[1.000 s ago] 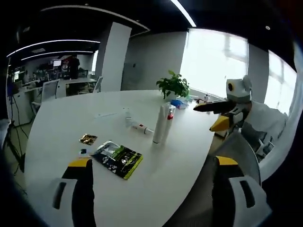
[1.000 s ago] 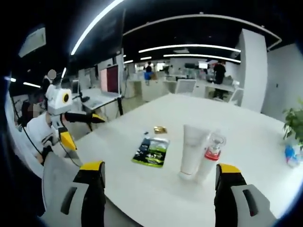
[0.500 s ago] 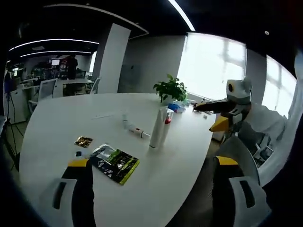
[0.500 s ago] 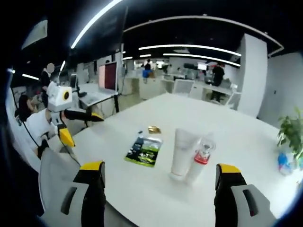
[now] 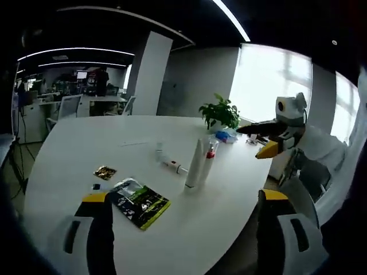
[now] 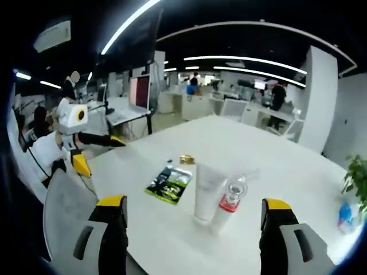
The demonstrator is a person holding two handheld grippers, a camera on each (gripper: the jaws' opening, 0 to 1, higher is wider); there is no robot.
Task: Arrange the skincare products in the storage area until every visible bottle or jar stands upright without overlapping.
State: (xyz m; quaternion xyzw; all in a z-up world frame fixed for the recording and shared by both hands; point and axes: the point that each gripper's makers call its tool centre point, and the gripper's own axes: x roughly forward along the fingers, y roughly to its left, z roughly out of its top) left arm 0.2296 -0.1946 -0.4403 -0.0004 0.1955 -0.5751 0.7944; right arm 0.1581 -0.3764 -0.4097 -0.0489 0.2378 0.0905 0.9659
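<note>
Left gripper (image 5: 183,229) hangs over the near edge of the white table (image 5: 74,149), jaws set wide apart with nothing between them; right gripper (image 6: 194,235) likewise sits at the opposite table edge, jaws wide and empty; each gripper also appears in the other's view, held above the table edge and well apart from the products.

White tube (image 5: 195,165) stands upright on its cap near the table's middle; in the right gripper view the same white tube (image 6: 206,193) shows as the taller item; clear bottle with red collar (image 5: 209,160) stands upright just beside it, the two apparently touching or nearly so; whether they touch cannot be told; in the right gripper view the bottle (image 6: 228,200) stands to the tube's right.

A small tube with red band (image 5: 173,166) lies flat on the table, near the upright pair; a small clear item (image 5: 159,150) sits just beyond it, too small to identify.

Green-and-black sachet (image 5: 139,200) lies flat toward the left gripper's edge; small gold packet (image 5: 105,172) lies near it, apart; potted plant (image 5: 219,114) and a blue item (image 5: 225,136) stand at the far rim by the window.
</note>
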